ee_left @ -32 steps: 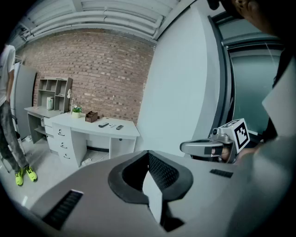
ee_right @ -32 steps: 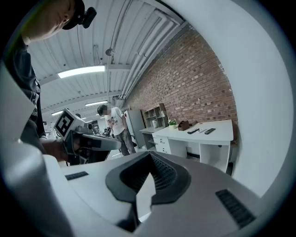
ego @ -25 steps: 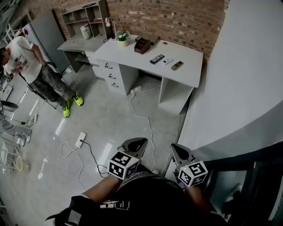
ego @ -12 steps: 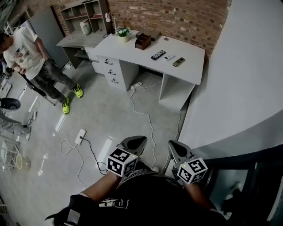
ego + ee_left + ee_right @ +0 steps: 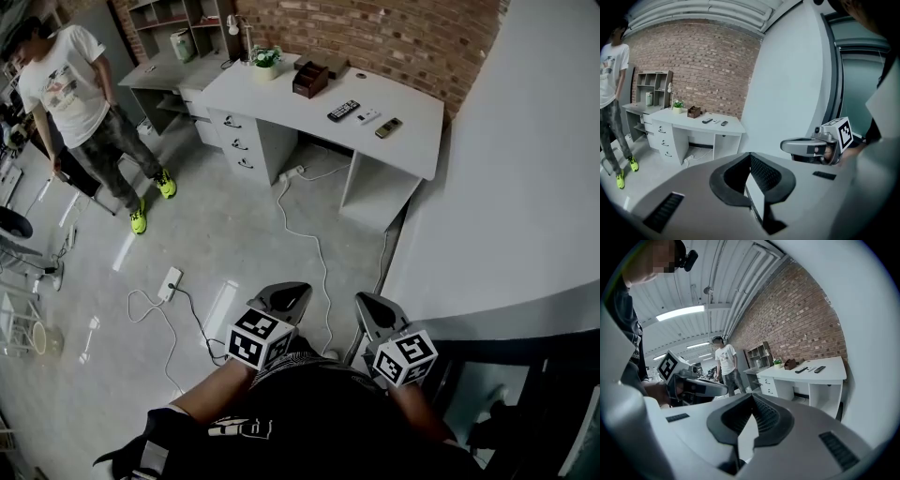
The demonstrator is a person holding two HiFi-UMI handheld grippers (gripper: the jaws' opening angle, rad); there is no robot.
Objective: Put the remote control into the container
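**Op:** Entry one. What is in front of me, biggest first?

**Obs:** A white curved wall fills your right side, and grey floor lies ahead. A white desk stands against the brick, well apart from you. Left of it stands a person in a white T-shirt and yellow-green shoes. A cable trails from under the desk toward you.

**Op:** Grippers?

**Obs:** Your left gripper has its jaws pressed together, with nothing between the pads. Your right gripper is the same, closed and empty. You hold both low in front of your body, side by side and apart, pointing toward the desk.

**Op:** And the task items?

**Obs:** The container is a small dark-brown box at the back of the desk top, near a potted plant. To its right three remotes lie flat in a row, none of them touching the box. The black remote is a long slab and lies nearest the container. Then comes a shorter white remote. A third remote, slim and dark, lies farthest along.

**Op:** What can't you resolve?

**Obs:**
- Which of the three remotes you are meant to take.
- The buttons on any of them, which are too small.
- The exact shade of the third remote.
- The inside of the container, which faces away, so any compartments or contents.
- The bystander's head, which the edge of the head view cuts off.
- Your own hands, which sit mostly behind the marker cubes.
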